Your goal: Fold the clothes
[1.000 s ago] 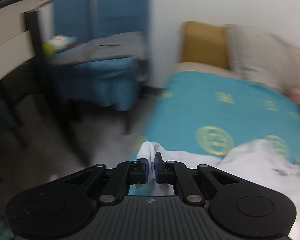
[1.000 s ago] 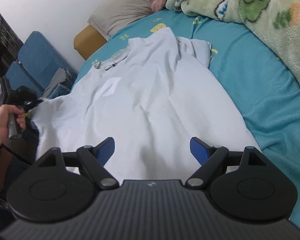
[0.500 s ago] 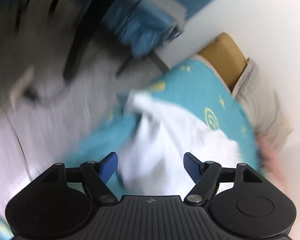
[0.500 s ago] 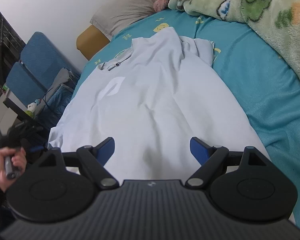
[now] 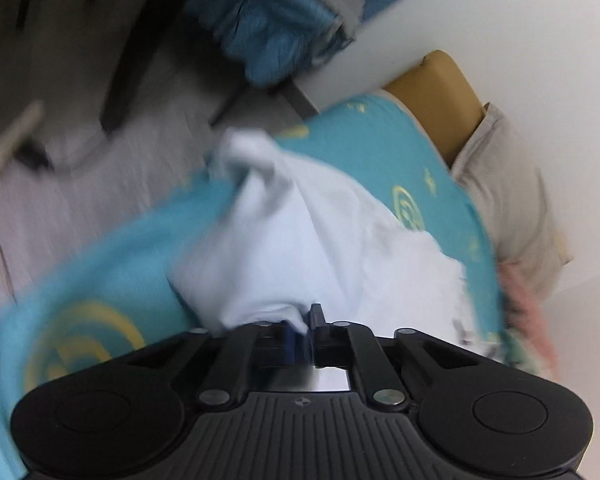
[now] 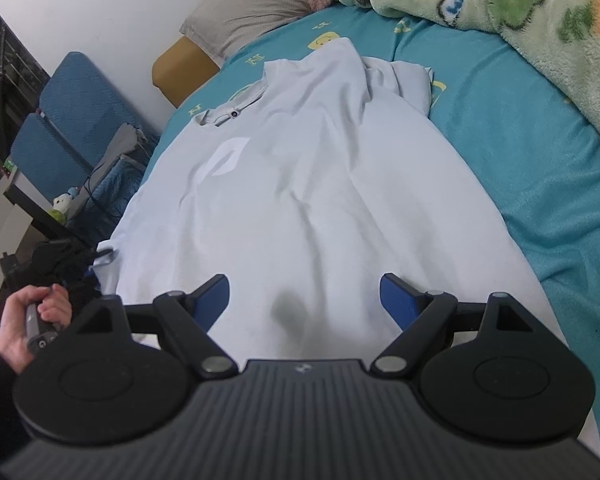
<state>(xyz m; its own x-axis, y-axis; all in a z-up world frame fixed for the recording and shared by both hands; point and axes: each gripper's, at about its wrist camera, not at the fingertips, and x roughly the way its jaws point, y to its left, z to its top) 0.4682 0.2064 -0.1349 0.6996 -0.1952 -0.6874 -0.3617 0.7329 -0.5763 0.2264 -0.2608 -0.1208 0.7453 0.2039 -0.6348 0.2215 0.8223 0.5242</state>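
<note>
A white T-shirt (image 6: 300, 184) lies spread face up on the teal bed sheet (image 6: 540, 168), collar toward the pillows, one sleeve bunched at the far right. My right gripper (image 6: 305, 294) is open and empty, hovering over the shirt's lower hem. My left gripper (image 5: 302, 330) is shut on the white T-shirt's (image 5: 300, 240) left edge near the bed's side; it also shows in the right wrist view (image 6: 66, 258), held in a hand at the shirt's left edge.
A green cartoon blanket (image 6: 532, 12) lies at the back right. A beige pillow (image 6: 268, 0) and a mustard headboard (image 6: 182, 68) are at the bed's head. Blue chairs (image 6: 72, 120) stand left of the bed, over grey floor (image 5: 100, 184).
My left gripper let go of the sleeve, opened, swung down, and has now shut on the shirt's left edge lower down. The right gripper stayed open and barely moved.
</note>
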